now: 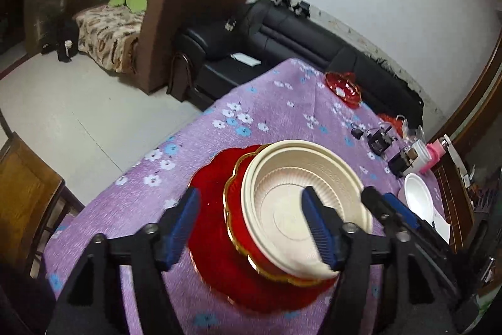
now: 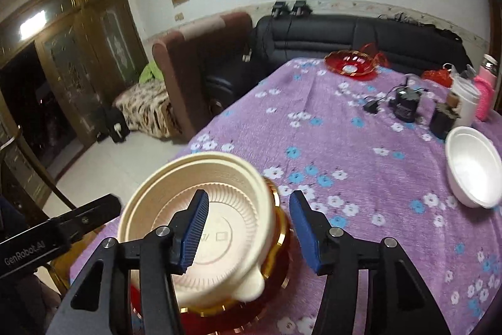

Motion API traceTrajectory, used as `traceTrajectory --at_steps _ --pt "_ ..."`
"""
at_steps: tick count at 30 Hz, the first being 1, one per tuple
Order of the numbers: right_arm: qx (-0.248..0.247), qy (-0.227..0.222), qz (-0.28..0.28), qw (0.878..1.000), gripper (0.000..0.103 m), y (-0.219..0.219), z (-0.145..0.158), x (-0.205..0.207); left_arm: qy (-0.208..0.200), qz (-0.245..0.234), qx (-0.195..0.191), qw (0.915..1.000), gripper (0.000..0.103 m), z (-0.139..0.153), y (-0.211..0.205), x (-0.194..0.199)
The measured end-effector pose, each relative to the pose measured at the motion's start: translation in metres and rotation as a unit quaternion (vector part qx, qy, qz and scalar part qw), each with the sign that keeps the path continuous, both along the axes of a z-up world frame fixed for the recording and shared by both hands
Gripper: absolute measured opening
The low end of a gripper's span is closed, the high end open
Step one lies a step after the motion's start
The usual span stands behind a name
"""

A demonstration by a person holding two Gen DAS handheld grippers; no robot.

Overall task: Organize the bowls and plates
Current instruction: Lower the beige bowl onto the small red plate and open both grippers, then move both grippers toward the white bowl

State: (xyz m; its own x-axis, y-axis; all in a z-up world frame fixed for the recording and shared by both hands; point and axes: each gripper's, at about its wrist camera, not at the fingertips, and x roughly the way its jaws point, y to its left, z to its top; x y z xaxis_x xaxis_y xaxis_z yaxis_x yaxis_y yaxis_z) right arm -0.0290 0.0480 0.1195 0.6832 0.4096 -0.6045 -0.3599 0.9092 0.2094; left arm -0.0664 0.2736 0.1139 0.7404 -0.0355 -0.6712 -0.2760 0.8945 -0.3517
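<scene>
On the purple cloth (image 1: 276,112) my left tongs (image 1: 251,225) and right tongs (image 2: 248,228) stand apart, gripping nothing — cream bowl (image 1: 301,197) stacked in the red dishes (image 1: 216,209) — next, I judge, the white bowl (image 2: 473,165)

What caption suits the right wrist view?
Open right gripper straddles cream bowl stacked on red dishes.

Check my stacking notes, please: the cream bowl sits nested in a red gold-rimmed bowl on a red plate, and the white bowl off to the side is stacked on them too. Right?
Not quite. The white bowl is not stacked: the right wrist view shows it alone on the purple tablecloth, apart from the pile. The cream bowl does sit nested in the red gold-rimmed bowl on the red plate.
</scene>
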Motion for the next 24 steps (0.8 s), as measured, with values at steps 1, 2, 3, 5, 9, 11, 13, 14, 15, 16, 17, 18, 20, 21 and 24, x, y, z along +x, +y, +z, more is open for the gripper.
traceTrajectory --at_steps 1,2,3,5,9,11,13,14,15,16,17,18,20,21,24 --pt "0.001 -0.004 -0.005 1.000 0.059 -0.004 0.002 -0.005 -0.003 0.002 0.003 1.0000 0.079 0.002 -0.003 -0.006" --pt "0.003 -0.010 -0.012 1.000 0.059 -0.012 0.003 -0.012 -0.006 0.003 0.006 1.0000 0.081 0.003 -0.007 -0.010" --pt "0.006 -0.013 -0.016 1.000 0.061 -0.017 0.003 -0.018 -0.010 0.002 0.014 0.9999 0.082 0.005 -0.014 -0.015" --pt "0.010 -0.017 -0.025 0.999 0.062 -0.030 0.001 -0.031 -0.015 -0.003 0.034 0.9993 0.083 0.007 -0.028 -0.023" --pt "0.005 -0.014 -0.042 0.999 0.064 -0.047 -0.008 -0.052 -0.026 -0.013 0.085 0.9959 0.086 0.009 -0.059 -0.037" --pt "-0.022 -0.008 -0.065 0.998 0.067 -0.050 -0.011 -0.053 -0.026 0.002 0.113 0.9932 0.087 0.009 -0.069 -0.041" --pt "-0.052 0.007 -0.080 0.995 0.071 -0.054 -0.015 -0.047 -0.020 0.029 0.143 0.9891 0.087 0.010 -0.074 -0.042" --pt "-0.057 0.011 -0.086 0.995 0.070 -0.058 -0.016 -0.045 -0.017 0.037 0.151 0.9877 0.087 0.011 -0.075 -0.042" --pt "-0.056 0.006 -0.092 0.994 0.070 -0.064 -0.016 -0.048 -0.014 0.041 0.154 0.9872 0.086 0.011 -0.076 -0.044" --pt "-0.056 0.001 -0.097 0.994 0.071 -0.068 -0.017 -0.055 -0.011 0.046 0.161 0.9858 0.087 0.012 -0.077 -0.046" --pt "-0.058 -0.002 -0.097 0.994 0.071 -0.070 -0.018 -0.058 -0.010 0.050 0.169 0.9843 0.087 0.012 -0.078 -0.048" --pt "-0.061 -0.004 -0.095 0.994 0.071 -0.071 -0.021 -0.061 -0.010 0.055 0.187 0.9807 0.087 0.013 -0.082 -0.050" --pt "-0.073 -0.009 -0.093 0.993 0.071 -0.071 -0.026 -0.071 -0.011 0.061 0.209 0.9759 0.087 0.014 -0.088 -0.052" --pt "-0.075 -0.010 -0.093 0.993 0.071 -0.071 -0.028 -0.075 -0.012 0.063 0.217 0.9741 0.087 0.013 -0.091 -0.054" --pt "-0.072 -0.006 -0.091 0.993 0.073 -0.074 -0.034 -0.081 -0.015 0.060 0.227 0.9721 0.087 0.013 -0.098 -0.056"
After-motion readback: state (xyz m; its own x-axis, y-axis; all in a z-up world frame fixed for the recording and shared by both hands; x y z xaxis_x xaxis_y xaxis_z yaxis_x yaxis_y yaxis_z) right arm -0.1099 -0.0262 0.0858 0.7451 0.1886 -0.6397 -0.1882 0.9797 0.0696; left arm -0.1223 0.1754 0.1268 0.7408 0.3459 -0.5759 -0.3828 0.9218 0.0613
